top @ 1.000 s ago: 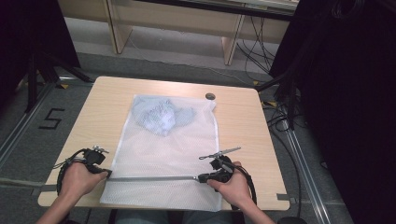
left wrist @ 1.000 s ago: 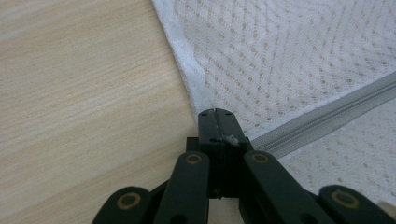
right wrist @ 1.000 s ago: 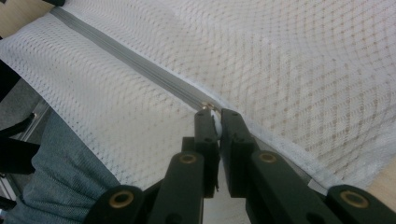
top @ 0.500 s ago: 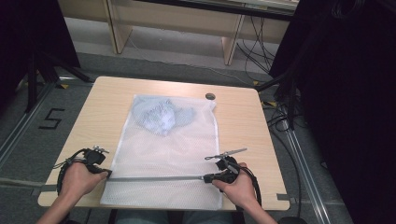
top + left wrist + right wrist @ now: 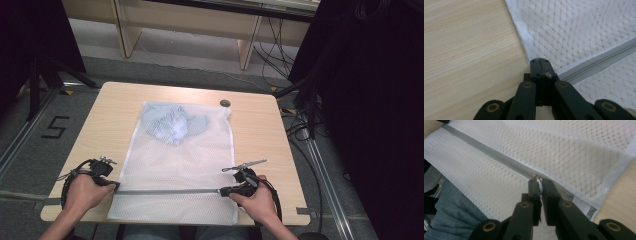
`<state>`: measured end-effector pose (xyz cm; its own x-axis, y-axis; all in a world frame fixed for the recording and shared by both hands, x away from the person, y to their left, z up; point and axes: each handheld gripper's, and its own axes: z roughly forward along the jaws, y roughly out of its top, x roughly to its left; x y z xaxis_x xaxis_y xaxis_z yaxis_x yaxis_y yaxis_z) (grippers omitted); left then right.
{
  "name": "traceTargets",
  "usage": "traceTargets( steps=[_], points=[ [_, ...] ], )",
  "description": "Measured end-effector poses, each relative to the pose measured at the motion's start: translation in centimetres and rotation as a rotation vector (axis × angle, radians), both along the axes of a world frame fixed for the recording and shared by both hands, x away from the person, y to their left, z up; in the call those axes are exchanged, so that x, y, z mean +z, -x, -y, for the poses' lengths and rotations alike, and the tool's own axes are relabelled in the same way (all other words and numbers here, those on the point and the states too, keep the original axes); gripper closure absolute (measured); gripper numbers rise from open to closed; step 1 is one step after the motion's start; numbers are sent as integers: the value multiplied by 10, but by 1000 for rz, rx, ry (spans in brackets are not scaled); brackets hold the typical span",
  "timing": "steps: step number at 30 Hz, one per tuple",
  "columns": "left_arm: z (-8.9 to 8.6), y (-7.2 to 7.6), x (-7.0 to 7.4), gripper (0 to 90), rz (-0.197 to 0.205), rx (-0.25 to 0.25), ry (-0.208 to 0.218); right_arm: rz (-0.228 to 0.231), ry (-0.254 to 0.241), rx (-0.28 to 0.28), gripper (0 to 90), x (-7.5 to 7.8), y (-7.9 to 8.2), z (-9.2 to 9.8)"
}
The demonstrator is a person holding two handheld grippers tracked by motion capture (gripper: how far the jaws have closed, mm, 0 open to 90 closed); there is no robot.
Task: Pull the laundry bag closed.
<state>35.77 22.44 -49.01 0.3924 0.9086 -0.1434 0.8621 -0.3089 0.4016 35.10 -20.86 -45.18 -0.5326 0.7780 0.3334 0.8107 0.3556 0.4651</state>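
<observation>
Right gripper (image 5: 538, 181) is clamped on the zipper pull (image 5: 538, 183) near the right end of the zipper (image 5: 167, 191); left gripper (image 5: 539, 62) is clenched on the mesh bag (image 5: 180, 165) at the zipper's left end. Bag lies flat on the table (image 5: 260, 135), clothes (image 5: 172, 124) bunched at its far end. Zipper looks closed almost fully across; a short stretch to the right edge is likely left. Small dark disc (image 5: 225, 103) sits well clear. Nothing obstructs.
</observation>
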Motion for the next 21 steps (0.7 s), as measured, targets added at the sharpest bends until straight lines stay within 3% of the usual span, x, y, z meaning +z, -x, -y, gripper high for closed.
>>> traceTargets(
  steps=[15, 16, 17, 18, 19, 21],
  points=[
    [0, 0, 0, 899, -1, 12, 9, 5, 1, -8, 868, -1, -1, 10],
    [0, 0, 0, 899, -2, 8, 7, -1, 0, -21, 868, -1, -1, 10],
    [0, 0, 0, 899, -1, 9, 8, -52, -10, -45, 868, 1, 2, 9],
    [0, 0, 0, 899, -1, 8, 8, -52, -7, -60, 868, 2, 2, 9],
    [0, 0, -1, 899, 2, 11, 12, -3, -2, -24, 868, 0, 0, 12],
    [0, 0, 0, 899, 1, 11, 12, -10, -1, -27, 868, -1, -1, 14]
  ],
)
